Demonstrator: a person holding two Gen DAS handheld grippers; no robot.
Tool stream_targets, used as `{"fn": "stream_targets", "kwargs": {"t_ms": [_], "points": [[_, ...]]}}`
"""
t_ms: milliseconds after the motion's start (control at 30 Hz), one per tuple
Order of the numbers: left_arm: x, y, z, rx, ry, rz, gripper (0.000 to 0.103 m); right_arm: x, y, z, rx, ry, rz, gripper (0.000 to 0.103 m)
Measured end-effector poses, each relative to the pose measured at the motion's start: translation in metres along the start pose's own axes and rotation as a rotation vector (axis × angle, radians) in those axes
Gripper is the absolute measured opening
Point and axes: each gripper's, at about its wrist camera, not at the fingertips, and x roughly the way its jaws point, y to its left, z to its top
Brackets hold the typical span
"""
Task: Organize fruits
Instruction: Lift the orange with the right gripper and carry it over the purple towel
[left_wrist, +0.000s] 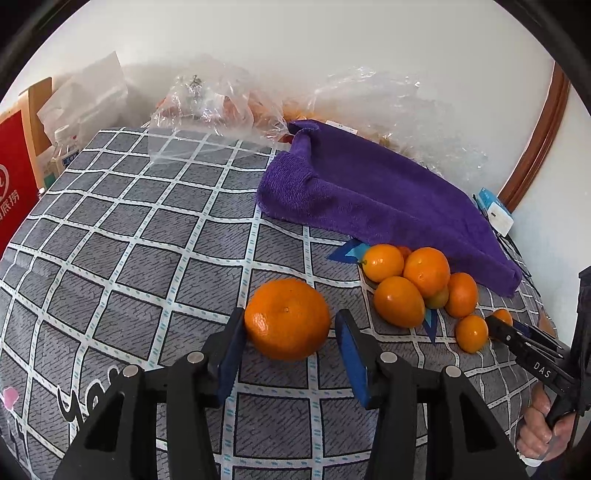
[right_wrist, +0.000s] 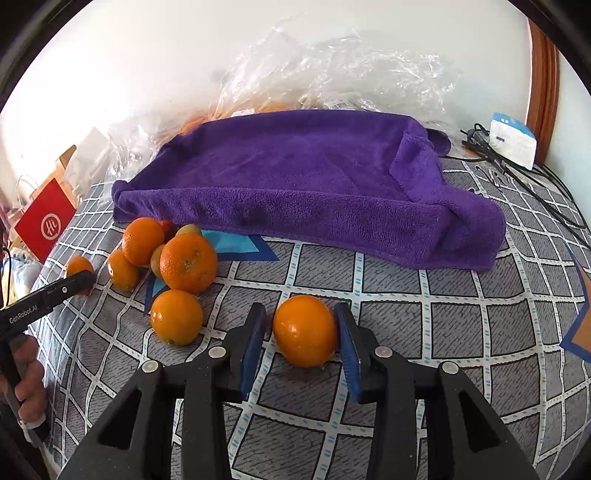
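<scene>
Fruit pile (right_wrist: 173, 258) beside purple towel (right_wrist: 303, 177), plastic bags (right_wrist: 332, 74) behind

— What's behind the work area on my feed?
— A plain white wall (left_wrist: 295, 40), daylit, with a brown wooden frame (right_wrist: 543, 74) at its right edge.
— And underneath?
— A grey checked cloth (left_wrist: 140, 236) covers the surface.
</scene>
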Motion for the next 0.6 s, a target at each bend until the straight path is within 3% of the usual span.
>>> {"fn": "stream_targets", "kwargs": {"t_ms": [133,300,600], "points": [[-0.002,0.005,-0.002,-0.032,-0.010,-0.028,0.041,-0.001,0.000,-0.001,-0.003,-0.002,-0.002,0.039],[-0.003,0.005,-0.002,-0.040,-0.019,-0.036,0.041,-0.003,-0.006,-0.002,0.024,-0.010,0.005,0.032],[-0.006,0.004,-0.002,-0.045,-0.036,-0.044,0.041,-0.008,-0.013,-0.003,0.053,-0.029,-0.007,0.032]]}}
